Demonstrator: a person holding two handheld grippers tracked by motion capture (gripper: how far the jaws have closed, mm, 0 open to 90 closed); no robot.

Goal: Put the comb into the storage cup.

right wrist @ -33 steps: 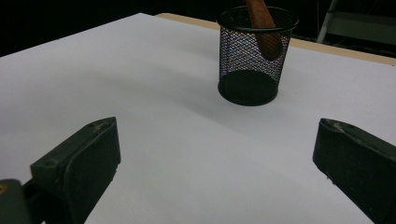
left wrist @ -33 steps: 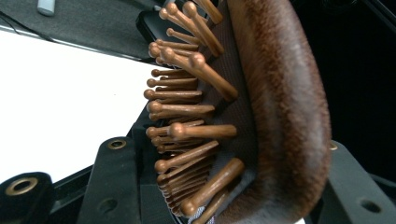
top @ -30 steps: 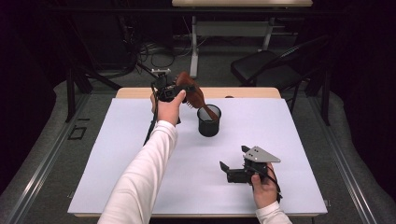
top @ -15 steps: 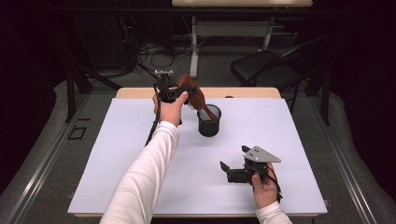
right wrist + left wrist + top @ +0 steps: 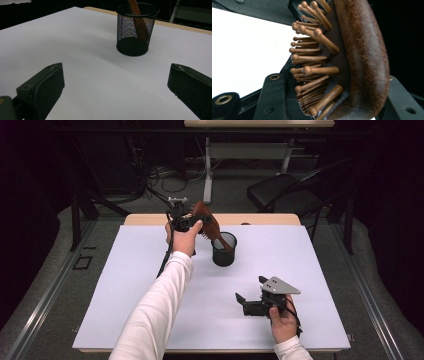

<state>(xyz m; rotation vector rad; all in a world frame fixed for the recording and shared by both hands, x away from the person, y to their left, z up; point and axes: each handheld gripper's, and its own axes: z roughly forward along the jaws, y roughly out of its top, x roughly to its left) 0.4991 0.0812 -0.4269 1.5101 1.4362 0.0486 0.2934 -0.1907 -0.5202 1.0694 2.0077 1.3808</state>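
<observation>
A brown wooden hairbrush (image 5: 206, 219) tilts over the far middle of the white table (image 5: 125, 285), bristles facing down and left. My left gripper (image 5: 186, 220) is shut on the brush head (image 5: 359, 57), with the wooden bristles (image 5: 312, 57) close up in the left gripper view. The brush handle (image 5: 137, 17) slants down into a black mesh cup (image 5: 224, 250), which stands upright (image 5: 136, 37). Near the front right, my right gripper (image 5: 251, 289) rests low on the table and points toward the cup. It (image 5: 115, 85) is open with nothing between its jaws.
A strip of bare wood (image 5: 270, 219) runs along the table's far edge. Behind it are a dark chair (image 5: 285, 192), the legs of a desk (image 5: 207, 165) and cables on the floor (image 5: 160, 175). White surface lies free left of the cup and between cup and right gripper.
</observation>
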